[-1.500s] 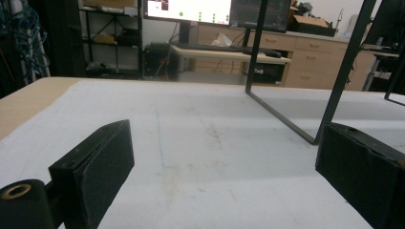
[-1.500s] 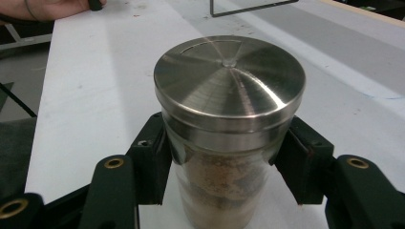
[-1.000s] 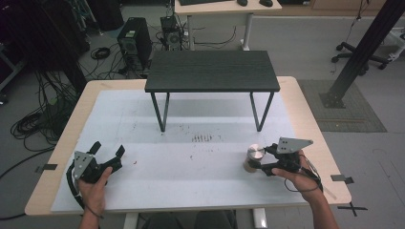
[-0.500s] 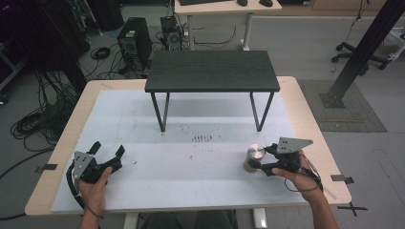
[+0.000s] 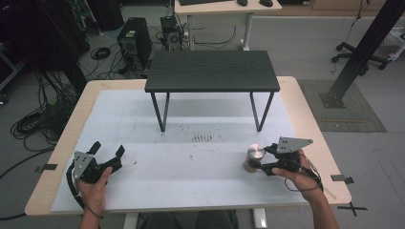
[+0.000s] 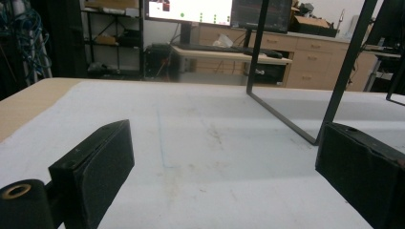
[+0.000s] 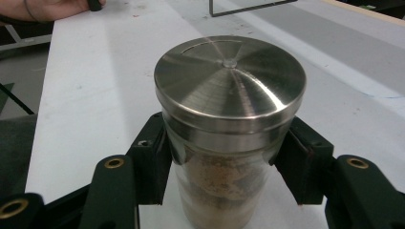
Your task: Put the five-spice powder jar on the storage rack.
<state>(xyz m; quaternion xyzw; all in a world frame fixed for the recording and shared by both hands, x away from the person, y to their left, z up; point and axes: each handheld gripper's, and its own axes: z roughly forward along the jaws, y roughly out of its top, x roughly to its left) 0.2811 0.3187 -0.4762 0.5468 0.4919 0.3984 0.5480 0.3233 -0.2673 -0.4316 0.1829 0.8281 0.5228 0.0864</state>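
I count 1 steel-lidded jar (image 5: 254, 158) clamped in my right gripper (image 5: 252, 165) at 4 o'clock, 1 left gripper (image 5: 107, 151) at 8 o'clock with nothing between its jaws, and 1 black shelf stand (image 5: 212, 71) at 12 o'clock on 1 table (image 5: 191, 157).

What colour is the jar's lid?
Brushed silver steel lid; clearest in the right gripper view.
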